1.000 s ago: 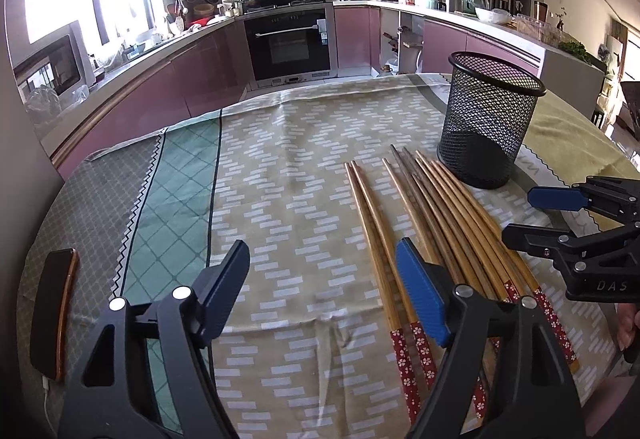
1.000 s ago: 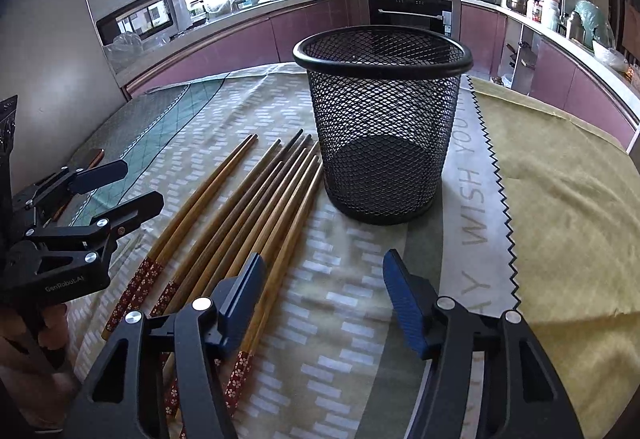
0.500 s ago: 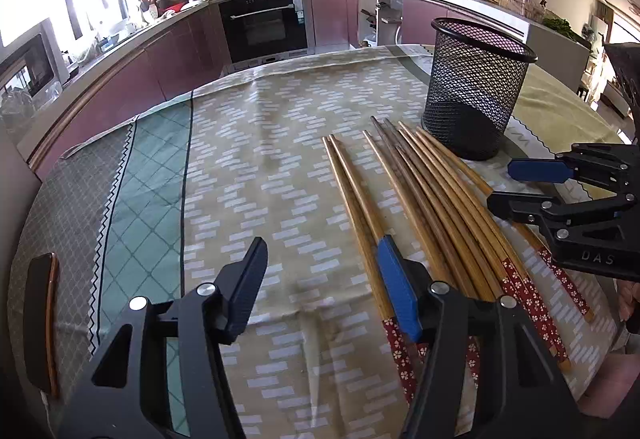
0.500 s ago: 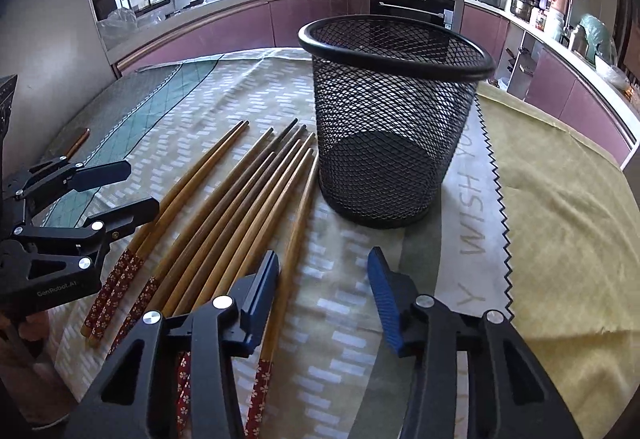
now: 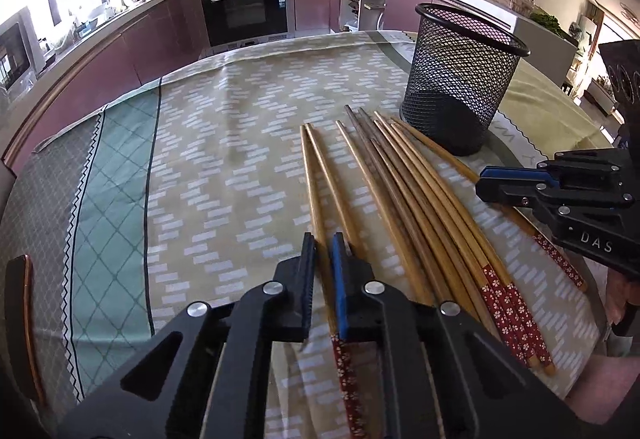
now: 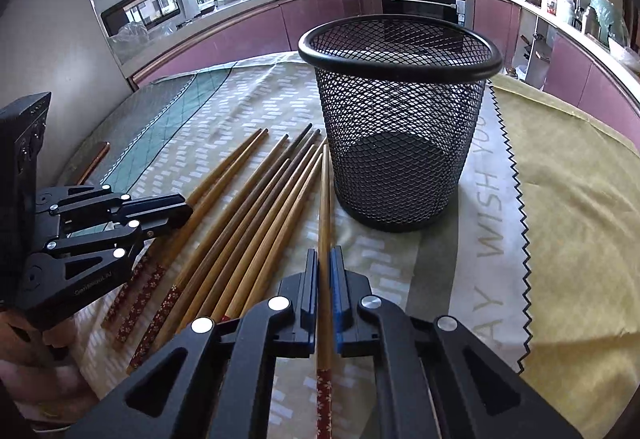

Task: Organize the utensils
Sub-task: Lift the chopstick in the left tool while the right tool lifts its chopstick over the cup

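In the left wrist view, the left gripper (image 5: 323,259) at lower centre has its jaws clamped on the leftmost chopstick (image 5: 314,191) of the row on the tabletop (image 5: 224,159). In the right wrist view, the right gripper (image 6: 325,271) pinches the rightmost chopstick (image 6: 325,207) beside the mesh holder (image 6: 400,119). The grasping step looks done; next comes lifting each chopstick and tipping it into the holder.

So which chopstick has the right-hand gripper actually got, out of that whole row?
Find the black mesh basket on the patterned tablecloth. A row of wooden chopsticks lies fanned out to its left. The one clamped in the right gripper is the chopstick nearest the basket, lying slightly apart from the rest, its thin tip almost touching the mesh wall.
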A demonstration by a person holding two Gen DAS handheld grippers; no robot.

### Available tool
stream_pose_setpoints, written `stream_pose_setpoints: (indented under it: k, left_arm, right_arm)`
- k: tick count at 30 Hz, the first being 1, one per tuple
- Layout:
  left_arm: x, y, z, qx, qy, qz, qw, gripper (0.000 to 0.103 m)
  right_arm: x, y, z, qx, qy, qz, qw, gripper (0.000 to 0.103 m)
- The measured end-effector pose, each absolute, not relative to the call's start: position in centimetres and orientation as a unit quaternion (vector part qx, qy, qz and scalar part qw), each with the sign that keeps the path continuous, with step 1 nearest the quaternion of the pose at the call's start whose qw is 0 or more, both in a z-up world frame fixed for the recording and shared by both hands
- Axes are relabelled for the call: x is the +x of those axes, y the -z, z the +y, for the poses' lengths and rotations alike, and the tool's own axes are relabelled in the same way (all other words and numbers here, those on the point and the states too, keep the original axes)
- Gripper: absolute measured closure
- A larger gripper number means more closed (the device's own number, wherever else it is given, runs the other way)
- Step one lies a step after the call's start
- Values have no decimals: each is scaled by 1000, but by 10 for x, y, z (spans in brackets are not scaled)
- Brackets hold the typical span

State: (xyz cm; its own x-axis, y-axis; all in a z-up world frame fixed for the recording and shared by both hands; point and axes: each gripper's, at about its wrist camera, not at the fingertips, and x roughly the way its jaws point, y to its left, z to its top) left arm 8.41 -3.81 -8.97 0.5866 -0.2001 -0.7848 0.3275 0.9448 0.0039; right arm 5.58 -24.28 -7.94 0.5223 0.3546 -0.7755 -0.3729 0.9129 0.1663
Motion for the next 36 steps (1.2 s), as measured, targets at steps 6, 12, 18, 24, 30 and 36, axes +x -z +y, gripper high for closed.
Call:
stream_pose_setpoints:
  k: [6,12,18,24,30,36]
  left_arm:
    - [78,80,-30,51,153,426,890,95]
    - [69,48,-18,16,184,402,897,95]
    - [57,2,-12,-10,221,353,909,95]
    - [51,-41,-10,-33,252,306,917,95]
    - [59,-71,-21,-56,265,256,928,95]
    - [88,-83,-46,-84,266,225,934,95]
  right_arm:
    - [47,69,-248,11,-242,427,871,98]
    - [39,44,-262,55,-283,390,875,98]
    - [32,14,-276,85,-302,343,885,98]
    - [30,-14,-290,97,-306,298,899,98]
    - [39,-46,-299,90,-305,259,912,98]
    - [51,-70,-309,82,-298,236,921,98]
